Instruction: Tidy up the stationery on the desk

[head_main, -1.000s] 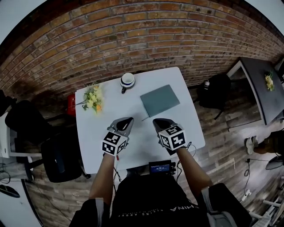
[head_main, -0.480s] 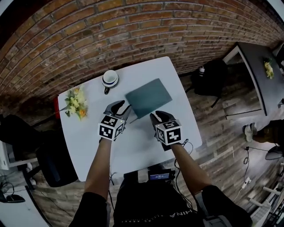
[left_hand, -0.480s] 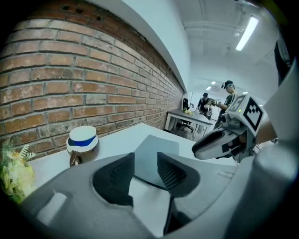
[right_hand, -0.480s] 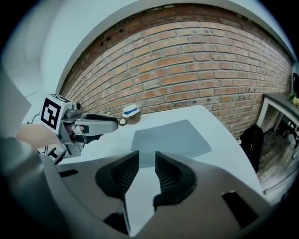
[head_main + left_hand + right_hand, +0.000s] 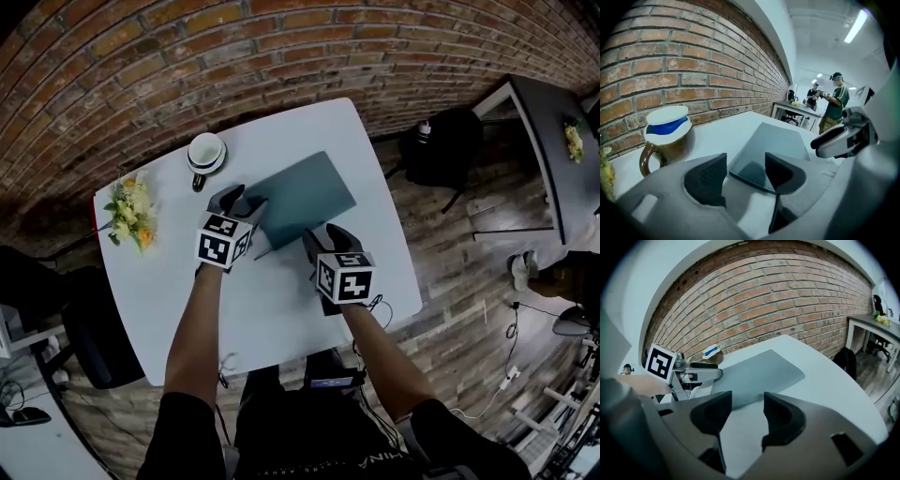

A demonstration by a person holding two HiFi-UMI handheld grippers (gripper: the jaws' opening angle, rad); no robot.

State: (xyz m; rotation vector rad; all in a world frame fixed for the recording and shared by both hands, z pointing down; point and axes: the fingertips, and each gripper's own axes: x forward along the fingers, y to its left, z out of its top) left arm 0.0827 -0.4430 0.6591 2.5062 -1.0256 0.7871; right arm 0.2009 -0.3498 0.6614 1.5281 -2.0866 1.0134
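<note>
The desk [image 5: 281, 319] is carrying a notebook [image 5: 302, 192], lying flat mid-top. It is looking thin, stiff and light, its smooth cover probably sliding easily; pinching the near edge seems best. The left gripper [image 5: 745, 169] and right gripper [image 5: 747, 412] have just been opening, jaws apart, clamping nothing, sitting at that edge.

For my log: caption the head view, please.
Left gripper and right gripper, jaws just opened, gripping nothing, poised at the teal notebook on the white desk.
</note>
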